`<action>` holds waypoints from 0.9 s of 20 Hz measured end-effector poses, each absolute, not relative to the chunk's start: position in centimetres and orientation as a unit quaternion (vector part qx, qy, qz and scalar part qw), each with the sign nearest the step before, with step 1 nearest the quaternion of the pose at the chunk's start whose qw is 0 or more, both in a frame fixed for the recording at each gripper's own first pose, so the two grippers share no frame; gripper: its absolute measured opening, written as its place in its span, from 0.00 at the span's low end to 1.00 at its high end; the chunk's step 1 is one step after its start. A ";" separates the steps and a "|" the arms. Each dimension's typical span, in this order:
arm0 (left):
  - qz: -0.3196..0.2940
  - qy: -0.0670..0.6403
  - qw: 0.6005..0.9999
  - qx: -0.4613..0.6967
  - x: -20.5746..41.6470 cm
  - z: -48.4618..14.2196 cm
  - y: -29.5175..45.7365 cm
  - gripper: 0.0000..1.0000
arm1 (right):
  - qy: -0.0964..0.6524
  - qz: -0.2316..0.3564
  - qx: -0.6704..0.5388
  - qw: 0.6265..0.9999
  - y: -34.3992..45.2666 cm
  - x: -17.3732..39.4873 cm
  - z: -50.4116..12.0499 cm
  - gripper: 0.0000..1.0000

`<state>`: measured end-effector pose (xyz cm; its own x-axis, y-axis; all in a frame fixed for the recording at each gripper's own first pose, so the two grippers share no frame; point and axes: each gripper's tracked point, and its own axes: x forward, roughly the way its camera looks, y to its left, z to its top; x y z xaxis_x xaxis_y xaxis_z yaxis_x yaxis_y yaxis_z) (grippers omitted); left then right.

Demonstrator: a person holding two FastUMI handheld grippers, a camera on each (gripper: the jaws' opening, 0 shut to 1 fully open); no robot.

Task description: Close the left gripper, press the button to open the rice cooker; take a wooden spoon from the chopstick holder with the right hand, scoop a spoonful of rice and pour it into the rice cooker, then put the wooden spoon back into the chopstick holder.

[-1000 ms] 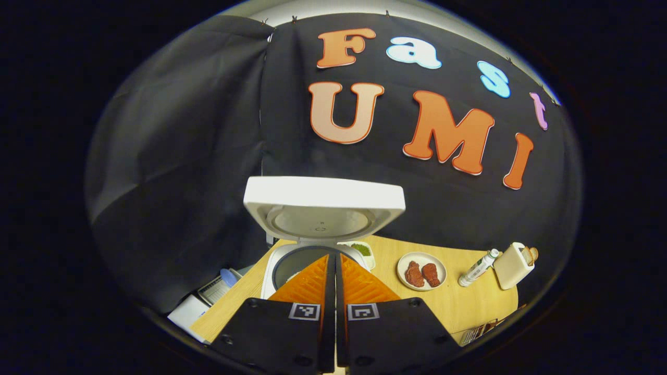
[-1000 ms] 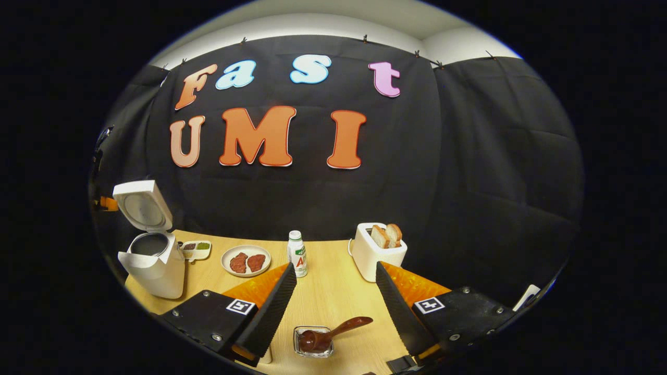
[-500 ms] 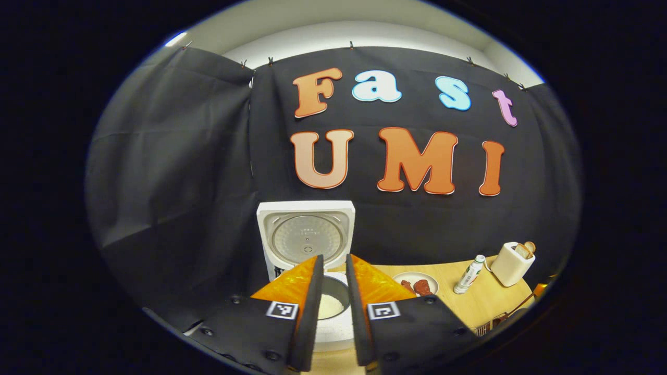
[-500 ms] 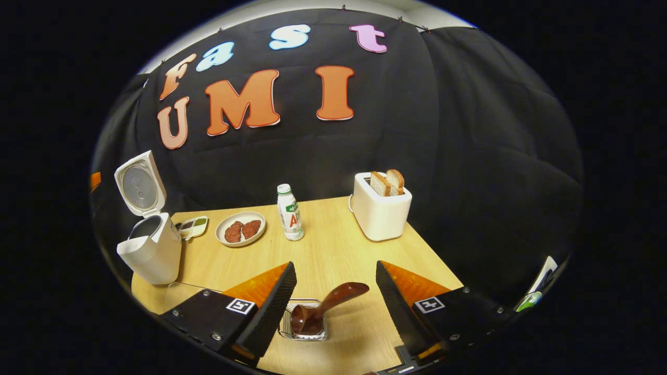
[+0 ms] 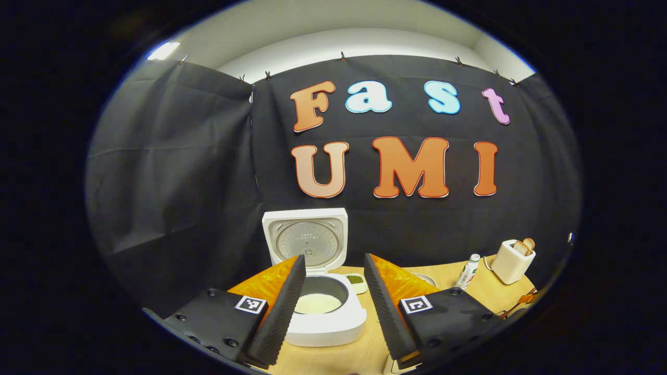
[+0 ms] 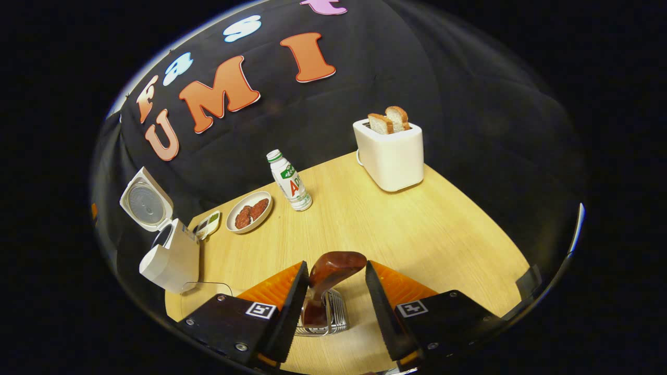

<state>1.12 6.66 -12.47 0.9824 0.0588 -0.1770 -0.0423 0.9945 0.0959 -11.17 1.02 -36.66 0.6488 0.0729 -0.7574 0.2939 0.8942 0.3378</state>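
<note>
A dark brown wooden spoon stands in a wire chopstick holder near the front edge of the wooden table, its glossy rounded end leaning up between the fingers of my right gripper, which are spread apart either side of it, not touching. Farther left, the white rice cooker stands with its lid upright and white rice in the pot. My left gripper hangs open before it. Beyond are a plate of meat, a bottle and a toaster.
</note>
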 end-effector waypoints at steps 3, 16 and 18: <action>0.030 0.094 0.994 0.049 0.3 -12.5 6.2 0.80 | 0.417 -0.048 0.238 0.876 2.0 -10.7 -37.7 0.51; -0.016 0.092 0.993 0.067 1.8 -12.6 3.7 0.79 | 0.357 -0.094 0.301 0.880 2.9 -11.0 -35.7 0.13; -0.027 0.094 0.993 0.063 2.2 -13.0 3.6 0.79 | 0.339 -0.106 0.291 0.888 2.6 -10.9 -34.1 0.13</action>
<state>2.21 3.57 -12.96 0.9809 -0.0414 -0.1900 0.0652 0.9905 0.1209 -10.93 2.62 -34.06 0.7476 0.0084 -0.6641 0.3862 0.8080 0.4450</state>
